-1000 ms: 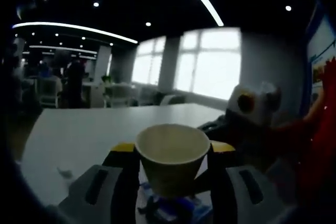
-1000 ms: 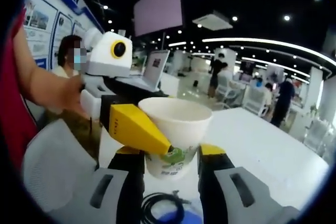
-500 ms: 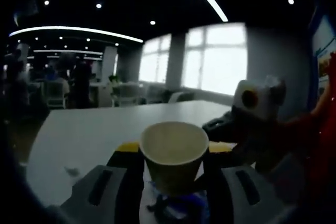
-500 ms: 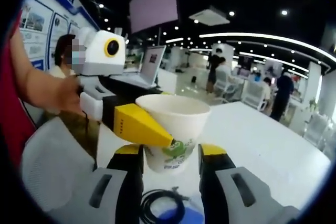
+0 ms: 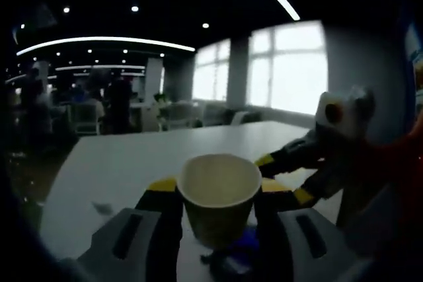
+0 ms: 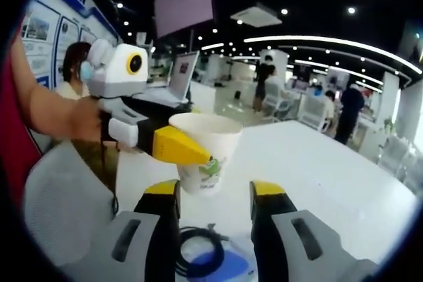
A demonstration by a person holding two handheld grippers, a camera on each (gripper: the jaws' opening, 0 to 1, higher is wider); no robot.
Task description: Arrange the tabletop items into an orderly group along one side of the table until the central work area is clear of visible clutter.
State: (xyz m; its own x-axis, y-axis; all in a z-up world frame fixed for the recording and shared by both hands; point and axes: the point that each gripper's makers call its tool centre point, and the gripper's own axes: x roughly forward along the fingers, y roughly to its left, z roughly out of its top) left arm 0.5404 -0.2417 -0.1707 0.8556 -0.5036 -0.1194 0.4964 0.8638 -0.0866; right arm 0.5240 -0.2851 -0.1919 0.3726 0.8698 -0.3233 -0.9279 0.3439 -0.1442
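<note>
Paper cup (image 5: pixel 219 196), one only, sits clamped between the yellow-tipped jaws of the left tongs (image 5: pixel 218 193) in the left gripper view, its open mouth up and its base above the white worktop (image 5: pixel 125 163). In the right gripper view the same cup (image 6: pixel 203 153), white with a green print low on its side, hangs just beyond the right tongs (image 6: pixel 213 193), whose two jaws stand wide apart with nothing between them. The left tongs (image 6: pixel 182 148) reach in there from the left, one yellow jaw lying across the cup's near side, held by a person's hand (image 6: pixel 86 118).

Near the bottom of the right gripper view, a coiled black cable (image 6: pixel 196 255) lies on the worktop (image 6: pixel 330 176) beside a blue item (image 6: pixel 228 265) too cut off to name. In the left gripper view the right tongs (image 5: pixel 291 163) come in from the right, close beside the cup. A small dark scrap (image 5: pixel 100 208) lies on the worktop at near left. Several people stand far off in the room.
</note>
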